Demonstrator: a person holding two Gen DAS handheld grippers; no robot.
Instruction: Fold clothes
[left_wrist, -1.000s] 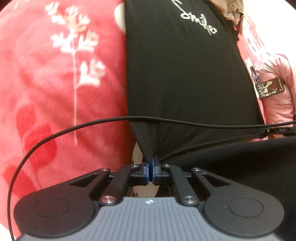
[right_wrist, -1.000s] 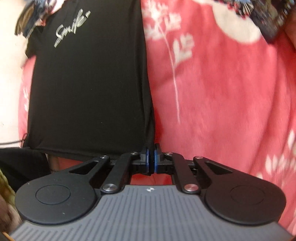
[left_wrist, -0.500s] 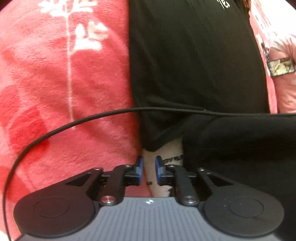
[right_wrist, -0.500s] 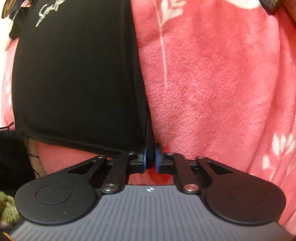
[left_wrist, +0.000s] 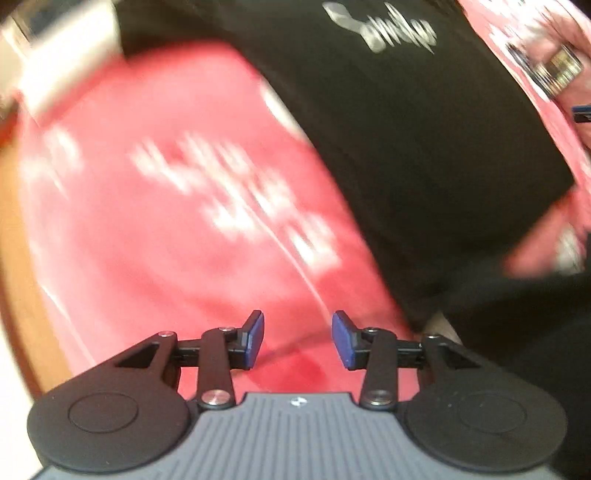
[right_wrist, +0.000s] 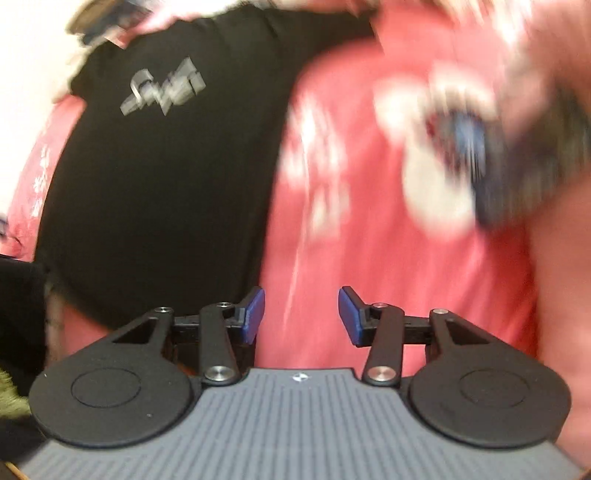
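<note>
On the red floral blanket (left_wrist: 155, 229): black T-shirt (left_wrist: 424, 155) spread flat, silver script print toward the far end, long axis running away from both cameras. Left gripper (left_wrist: 297, 339) spread and opening further, nothing between the blue pads, only blanket under the gap. Shirt up and to the right of it, left long edge slanting past, near hem corner just beyond the right-hand pad. Right gripper (right_wrist: 301, 314) same story – opening, empty, over blanket; black T-shirt (right_wrist: 159, 177) to its left, right long edge just beside the left-hand pad. So the shirt sits between the two tools, one long side each, neither touching cloth. Judgement: next fold turns on those side edges – left tool nearer the left edge, right nearer the right. Both views motion-blurred; hem detail not readable.
</note>
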